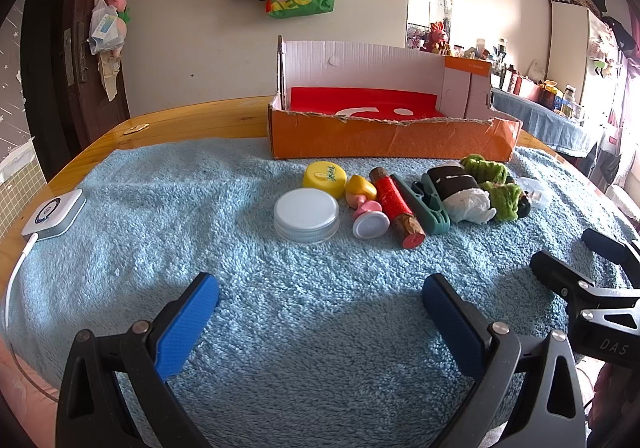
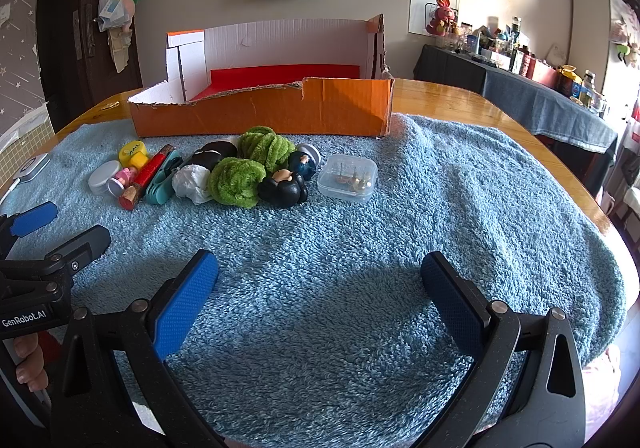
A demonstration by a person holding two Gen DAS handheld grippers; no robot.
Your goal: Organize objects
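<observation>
Both grippers, left gripper (image 1: 320, 312) and right gripper (image 2: 319, 288), were wide open above the blue towel (image 2: 360, 208), holding nothing.

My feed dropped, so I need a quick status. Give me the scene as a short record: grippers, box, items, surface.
left gripper: open, empty, above the towel
right gripper: open, empty, above the towel
orange box: behind the items, only a red liner seen inside
items: row in front of the box, including white lid, red roll, green yarn, clear case
surface: blue towel on wooden table
</observation>
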